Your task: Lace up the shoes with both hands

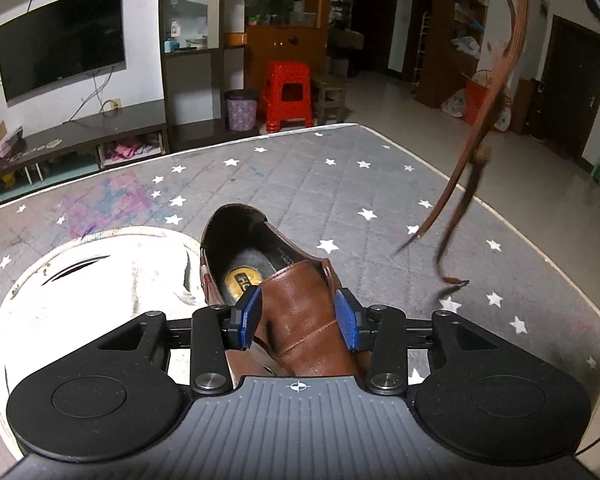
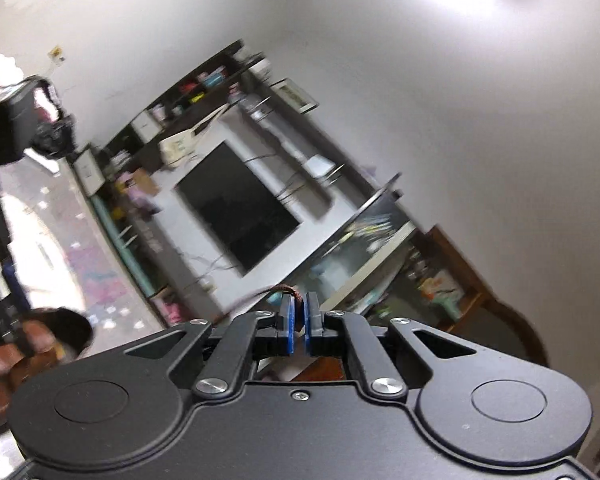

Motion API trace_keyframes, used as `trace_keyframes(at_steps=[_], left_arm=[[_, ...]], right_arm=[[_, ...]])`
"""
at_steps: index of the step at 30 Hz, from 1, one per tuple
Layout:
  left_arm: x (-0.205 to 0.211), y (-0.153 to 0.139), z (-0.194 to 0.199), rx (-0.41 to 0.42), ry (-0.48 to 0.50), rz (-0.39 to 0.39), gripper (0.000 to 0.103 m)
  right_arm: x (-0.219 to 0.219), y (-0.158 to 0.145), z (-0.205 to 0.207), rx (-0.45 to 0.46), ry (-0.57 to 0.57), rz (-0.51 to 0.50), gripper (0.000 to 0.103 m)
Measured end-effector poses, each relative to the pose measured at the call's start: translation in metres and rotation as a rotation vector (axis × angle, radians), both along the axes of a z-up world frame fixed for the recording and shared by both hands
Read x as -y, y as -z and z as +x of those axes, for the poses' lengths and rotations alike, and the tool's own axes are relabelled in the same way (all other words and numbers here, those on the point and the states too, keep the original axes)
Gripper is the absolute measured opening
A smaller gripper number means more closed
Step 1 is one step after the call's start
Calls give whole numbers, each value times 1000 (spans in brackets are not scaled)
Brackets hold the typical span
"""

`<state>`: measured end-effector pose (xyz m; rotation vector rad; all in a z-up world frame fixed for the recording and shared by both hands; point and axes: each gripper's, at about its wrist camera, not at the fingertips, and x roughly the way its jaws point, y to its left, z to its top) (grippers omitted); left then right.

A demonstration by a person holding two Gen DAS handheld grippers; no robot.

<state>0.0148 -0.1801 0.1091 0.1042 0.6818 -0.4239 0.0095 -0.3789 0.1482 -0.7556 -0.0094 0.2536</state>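
- L gripper [image 1: 298,314]: pads clamped on both sides of brown shoe [image 1: 300,308]; shoe on star mat [image 1: 340,184].
- R gripper [image 2: 299,318]: jaws nearly closed, pinching lace [image 2: 291,292]; raised high, view blurred.
- Lace ends dangle above mat.

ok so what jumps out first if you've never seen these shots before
In the left wrist view, the brown leather shoe sits dead centre, clamped at its tongue by the left claw above a grey star-printed mattress. To the right, a long brown lace dangles in the air, blurred. In the right wrist view, the right claw pinches the lace's end, tilted toward the ceiling.
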Motion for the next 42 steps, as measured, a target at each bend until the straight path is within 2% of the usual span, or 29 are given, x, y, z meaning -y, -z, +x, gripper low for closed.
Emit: trace_keyframes(at_steps=[4, 6, 15, 19, 23, 28, 34, 42], left_arm=[[-1, -6, -11, 26, 4, -4, 46], [-2, -6, -19, 49, -16, 32, 57], [-21, -4, -38, 58, -58, 48, 61], [-26, -2, -45, 52, -67, 55, 63], [-27, 3, -50, 50, -69, 58, 65], [-33, 14, -53, 34, -92, 54, 67], [-45, 28, -56, 16, -147, 60, 67], [-73, 47, -60, 17, -278, 56, 67]], right_arm=[[0, 0, 1, -66, -11, -7, 5], [-1, -1, 1, -100, -16, -11, 5], [-1, 0, 4, -255, -39, -25, 5], [-2, 16, 6, -350, -18, -72, 22], [2, 21, 7, -416, -9, -90, 23], [12, 21, 2, -458, -7, -19, 34], [23, 43, 6, -484, 22, 104, 43], [54, 78, 12, -502, 94, 262, 58]])
